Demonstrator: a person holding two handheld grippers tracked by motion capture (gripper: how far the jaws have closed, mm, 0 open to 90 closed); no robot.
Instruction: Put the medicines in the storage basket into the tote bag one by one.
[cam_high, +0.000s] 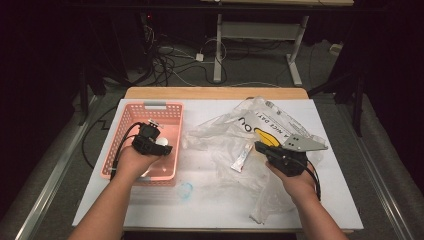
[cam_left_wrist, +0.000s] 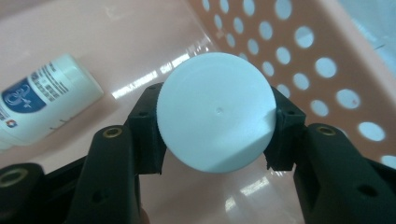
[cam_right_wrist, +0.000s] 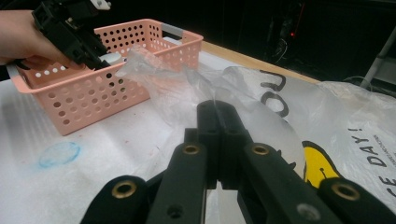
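Over the pink basket (cam_high: 127, 115) near the table's left edge, the left gripper (cam_left_wrist: 215, 135) pinches a white cap (cam_left_wrist: 215, 112); lower it gently before releasing. The right gripper (cam_right_wrist: 217, 140), jaws pressed together, pinches the plastic bag (cam_right_wrist: 261, 98).

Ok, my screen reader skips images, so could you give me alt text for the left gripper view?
The left tool grips a round white cap between its black jaws, above the floor of a pink basket. A white bottle with a blue label lies on the basket floor at left.
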